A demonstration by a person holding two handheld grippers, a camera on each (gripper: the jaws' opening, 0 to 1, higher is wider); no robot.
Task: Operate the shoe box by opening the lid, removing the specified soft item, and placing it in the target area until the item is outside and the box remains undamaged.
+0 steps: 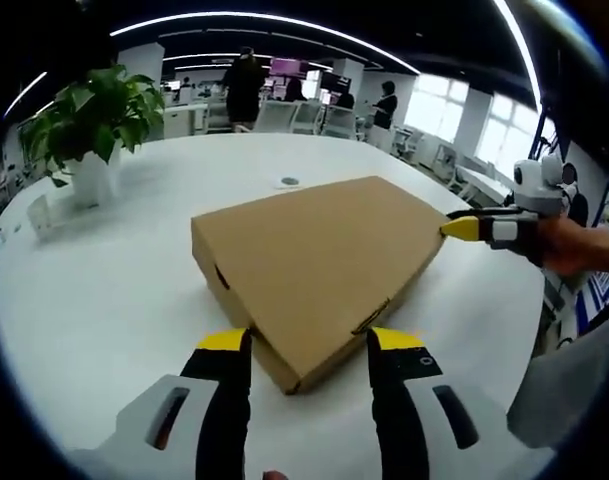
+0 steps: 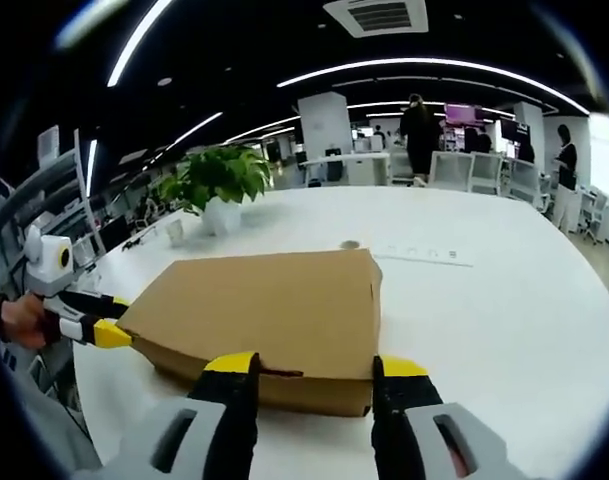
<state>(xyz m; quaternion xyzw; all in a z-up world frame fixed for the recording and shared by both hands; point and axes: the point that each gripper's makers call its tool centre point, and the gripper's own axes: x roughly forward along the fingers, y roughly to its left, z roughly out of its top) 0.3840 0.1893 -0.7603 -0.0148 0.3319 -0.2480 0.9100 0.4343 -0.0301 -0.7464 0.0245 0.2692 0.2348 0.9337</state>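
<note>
Resting flat on the round white table (image 1: 104, 300), the closed brown cardboard shoe box (image 1: 319, 265) lay near the middle, lid down. The left gripper (image 1: 309, 345), black with yellow fingertips, stood with its jaws spread wide, one on either side of the box's near corner, gripping nothing. The right gripper (image 2: 314, 368) likewise had its jaws wide apart along the box's near edge, holding nothing; in the left gripper view its yellow tip met the box's far right corner. A hand (image 1: 574, 245) gripped it there. A leafy green plant in a white pot (image 1: 92, 135) stood at the table's far left. People stood among desks beyond.
</note>
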